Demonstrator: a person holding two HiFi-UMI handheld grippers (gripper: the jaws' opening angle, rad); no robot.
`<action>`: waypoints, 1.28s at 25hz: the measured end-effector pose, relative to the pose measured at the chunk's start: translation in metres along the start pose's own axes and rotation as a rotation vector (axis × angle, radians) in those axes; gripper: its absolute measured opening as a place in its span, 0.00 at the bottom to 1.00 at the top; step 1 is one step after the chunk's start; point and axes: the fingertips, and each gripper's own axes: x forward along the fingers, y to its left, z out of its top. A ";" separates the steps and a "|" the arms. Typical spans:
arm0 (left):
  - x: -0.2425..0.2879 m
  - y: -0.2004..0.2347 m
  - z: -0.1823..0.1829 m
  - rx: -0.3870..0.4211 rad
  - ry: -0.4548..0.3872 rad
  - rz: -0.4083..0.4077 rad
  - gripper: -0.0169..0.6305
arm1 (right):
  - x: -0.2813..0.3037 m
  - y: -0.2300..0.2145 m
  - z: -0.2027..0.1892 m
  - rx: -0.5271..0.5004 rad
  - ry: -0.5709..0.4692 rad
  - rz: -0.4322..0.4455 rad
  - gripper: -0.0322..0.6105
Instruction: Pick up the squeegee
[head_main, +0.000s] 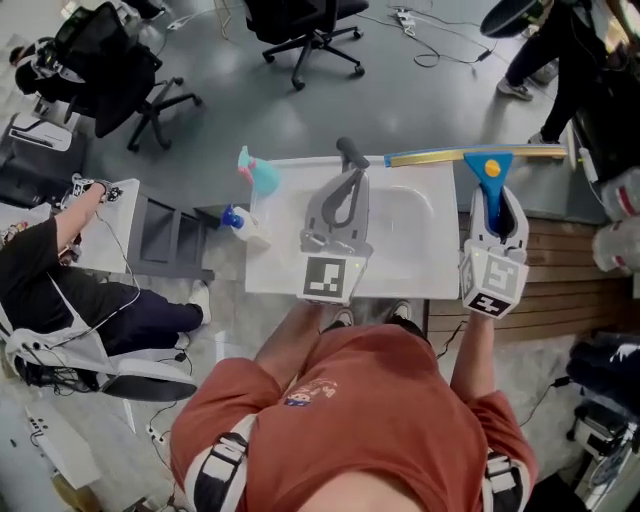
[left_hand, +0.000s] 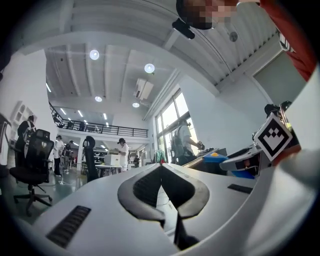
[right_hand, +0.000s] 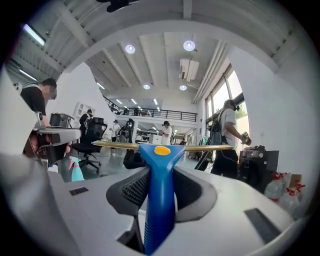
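The squeegee (head_main: 489, 168) has a blue handle and a long brass blade. It is held up above the right end of the white table (head_main: 420, 275). My right gripper (head_main: 497, 203) is shut on its handle, and the blade lies crosswise beyond the fingertips. In the right gripper view the blue handle of the squeegee (right_hand: 159, 200) fills the gap between the pads of the right gripper (right_hand: 161, 172). My left gripper (head_main: 347, 158) hovers over the table's middle. Its tips meet, with nothing between them; the left gripper (left_hand: 160, 168) looks the same in its own view.
A teal spray bottle (head_main: 260, 177) and a white bottle with a blue cap (head_main: 243, 223) stand at the table's left edge. Office chairs (head_main: 305, 30) are on the floor beyond. One person sits at the left (head_main: 60, 290); another stands at the far right (head_main: 560, 50).
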 end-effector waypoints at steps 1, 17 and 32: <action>-0.001 0.000 0.008 0.001 -0.016 0.000 0.05 | -0.002 0.000 0.008 0.000 -0.022 -0.008 0.27; -0.016 -0.001 0.080 0.052 -0.168 0.022 0.05 | -0.042 -0.018 0.077 0.027 -0.270 -0.092 0.27; -0.014 0.002 0.063 0.065 -0.149 0.025 0.05 | -0.044 -0.015 0.072 0.025 -0.305 -0.076 0.27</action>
